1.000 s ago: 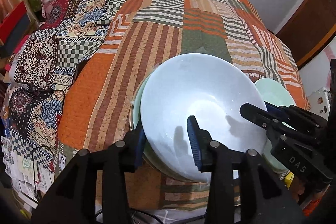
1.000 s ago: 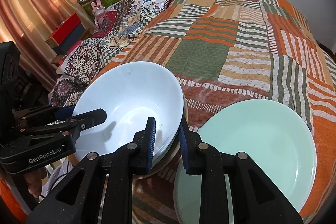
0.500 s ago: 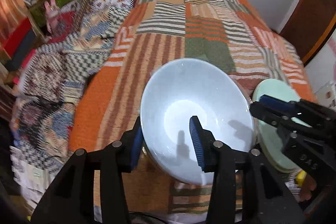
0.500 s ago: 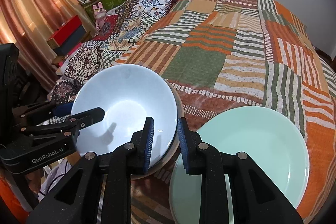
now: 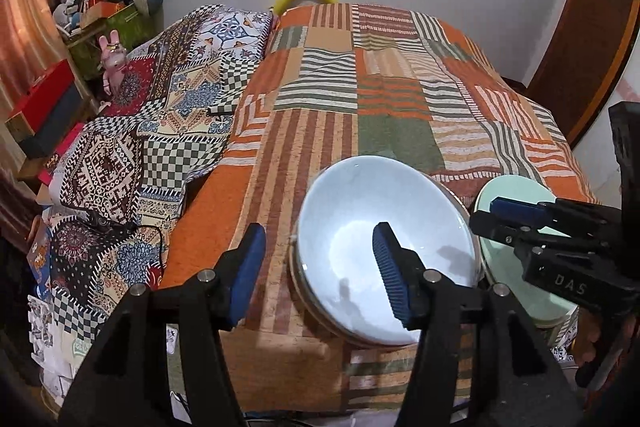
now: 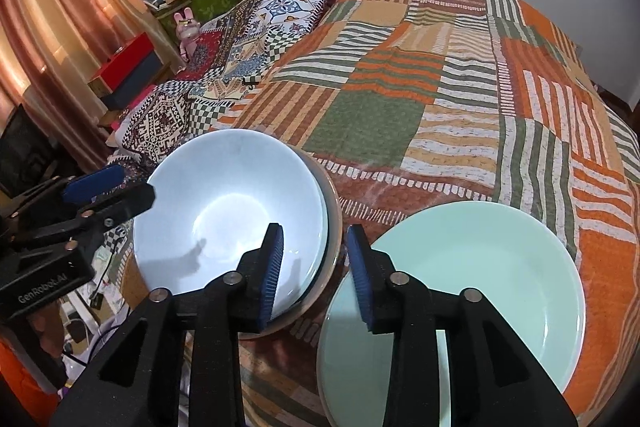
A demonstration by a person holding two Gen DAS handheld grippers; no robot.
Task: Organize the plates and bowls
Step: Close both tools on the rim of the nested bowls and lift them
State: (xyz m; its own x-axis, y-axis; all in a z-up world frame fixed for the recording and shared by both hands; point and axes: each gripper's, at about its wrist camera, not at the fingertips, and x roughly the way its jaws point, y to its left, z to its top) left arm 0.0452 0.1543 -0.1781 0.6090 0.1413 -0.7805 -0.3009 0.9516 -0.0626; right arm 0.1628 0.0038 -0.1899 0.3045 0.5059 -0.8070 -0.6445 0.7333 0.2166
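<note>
Both views look down at a bed covered by an orange, green and white striped patchwork bedspread (image 5: 352, 107). Near its front edge sits a pale blue bowl (image 5: 384, 247), nested on top of at least one other dish whose rims show beneath it; it looks slightly tilted toward the front. Just to its right lies a mint green plate (image 6: 472, 291), close beside the stack with a narrow strip of cloth showing between them. Left tool (image 5: 320, 267): jaws have just been opening and stand released; the bowl's left rim lies between the blue pads, neither of which presses on it. Right tool (image 6: 316, 263): jaws have just been opening a little, now slightly parted and grasping nothing; its pads sit over the gap between the bowl stack and the green plate, left pad above the bowl's right rim, right pad above the plate's left edge. A second, checkered quilt (image 5: 132, 143) is heaped on the bed's left side.
</note>
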